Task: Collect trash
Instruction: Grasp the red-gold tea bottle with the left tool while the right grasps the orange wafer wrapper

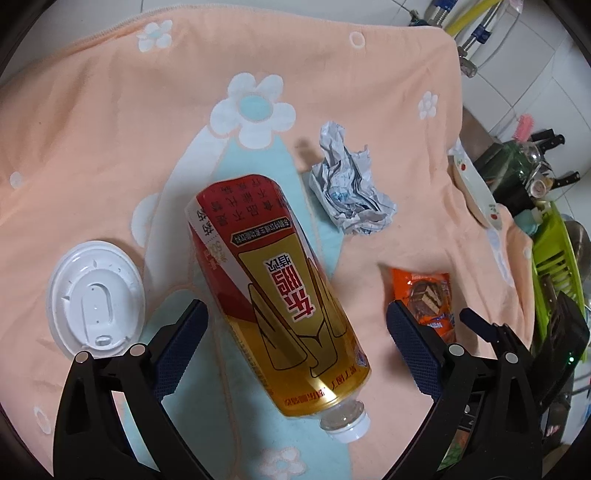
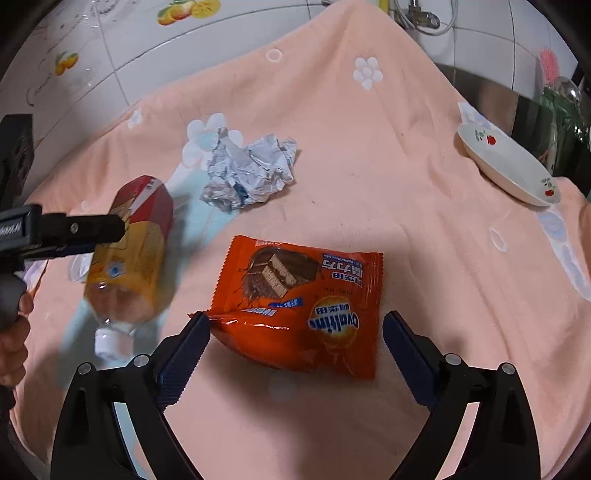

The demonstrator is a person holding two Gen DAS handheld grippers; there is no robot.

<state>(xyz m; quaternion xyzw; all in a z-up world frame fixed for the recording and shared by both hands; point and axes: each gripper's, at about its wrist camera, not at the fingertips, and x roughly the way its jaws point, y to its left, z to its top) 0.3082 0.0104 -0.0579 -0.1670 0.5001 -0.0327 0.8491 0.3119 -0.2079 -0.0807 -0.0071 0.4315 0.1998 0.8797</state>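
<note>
left gripper (image 1: 295, 328) wide, straddling drink bottle (image 1: 275, 295), long axis near-far, cap near | right gripper (image 2: 293, 339) wide, flanking Ovaltine wrapper (image 2: 299, 306)

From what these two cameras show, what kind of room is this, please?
Most likely a home kitchen: glossy white wall tiles with fruit decals, a lime-green plastic dish rack beside black-handled knives, and metal tap pipes. The peach flowered towel seems to cover a counter.

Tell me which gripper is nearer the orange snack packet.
Right. The right gripper has its open fingers on either side of the orange snack packet; the left gripper is open around the bottle beside it.
</note>
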